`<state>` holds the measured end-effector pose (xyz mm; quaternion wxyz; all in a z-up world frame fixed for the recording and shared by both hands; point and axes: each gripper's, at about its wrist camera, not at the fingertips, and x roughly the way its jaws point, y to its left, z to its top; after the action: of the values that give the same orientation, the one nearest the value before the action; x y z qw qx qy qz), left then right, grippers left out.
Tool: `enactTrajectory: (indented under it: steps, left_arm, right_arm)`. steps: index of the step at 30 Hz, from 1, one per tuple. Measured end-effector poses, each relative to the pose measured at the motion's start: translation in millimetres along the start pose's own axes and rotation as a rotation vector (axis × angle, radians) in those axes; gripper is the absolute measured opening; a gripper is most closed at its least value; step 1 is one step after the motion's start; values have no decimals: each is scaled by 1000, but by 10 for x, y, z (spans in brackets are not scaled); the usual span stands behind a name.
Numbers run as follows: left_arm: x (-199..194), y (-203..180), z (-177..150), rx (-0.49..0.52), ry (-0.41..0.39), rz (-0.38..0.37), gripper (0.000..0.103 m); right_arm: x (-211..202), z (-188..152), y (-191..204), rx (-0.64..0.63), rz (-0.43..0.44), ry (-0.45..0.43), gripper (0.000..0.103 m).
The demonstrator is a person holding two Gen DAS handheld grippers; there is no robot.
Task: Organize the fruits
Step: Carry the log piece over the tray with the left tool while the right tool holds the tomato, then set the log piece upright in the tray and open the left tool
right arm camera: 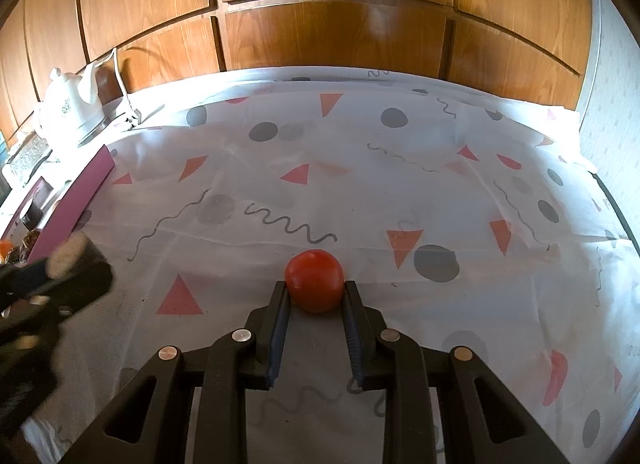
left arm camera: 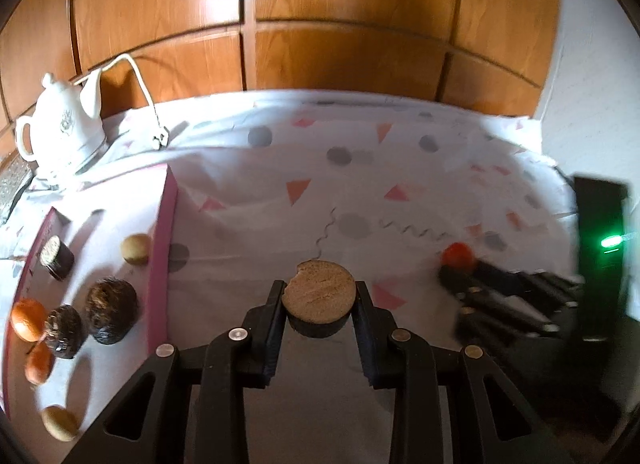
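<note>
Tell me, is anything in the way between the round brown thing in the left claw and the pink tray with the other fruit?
Only the tray's own pink wall. The left claw holds the round brown piece just right of it, with bare cloth between, so the piece has to go over that rim.

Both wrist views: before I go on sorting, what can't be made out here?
- Tray, left wrist view: its near and left parts run off the picture edge, so the full contents stay unknown.
- Right hand-held gripper, left wrist view: motion-blurred; only the red fruit at its tip reads.
- Left hand-held gripper, right wrist view: blurred and cut by the left edge.
- Dark cylinder, left wrist view: the fingers hide its sides.
</note>
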<state>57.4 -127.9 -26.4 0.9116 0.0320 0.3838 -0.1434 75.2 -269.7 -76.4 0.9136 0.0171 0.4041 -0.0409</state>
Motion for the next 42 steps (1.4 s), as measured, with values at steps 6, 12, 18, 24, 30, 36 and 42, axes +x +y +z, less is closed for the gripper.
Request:
enactTrajectory:
  steps: [6, 12, 18, 24, 30, 36, 42]
  left_arm:
    - [-316, 218, 58, -25, -25, 0, 32]
    - [-500, 707, 78, -113, -43, 62, 32]
    - [-495, 1364, 72, -214, -28, 148, 32]
    - [-343, 1761, 3, -256, 13, 217, 33]
    - [-339, 1920, -85, -316, 14, 236, 50]
    - [-430, 1931, -165, -343, 4, 256, 53]
    - [-608, 1903, -237, -342, -33, 290, 60]
  right_arm:
    - [3, 0, 31, -15, -19, 3, 26]
    - [6, 10, 64, -34, -39, 11, 26]
    - [0, 36, 105, -49, -62, 25, 25]
    - [-14, 65, 130, -20, -44, 34, 25]
    - [-148, 146, 394, -50, 33, 7, 25]
    - [-346, 196, 852, -128, 167, -21, 25]
    - [-506, 162, 1397, -215, 343, -11, 25]
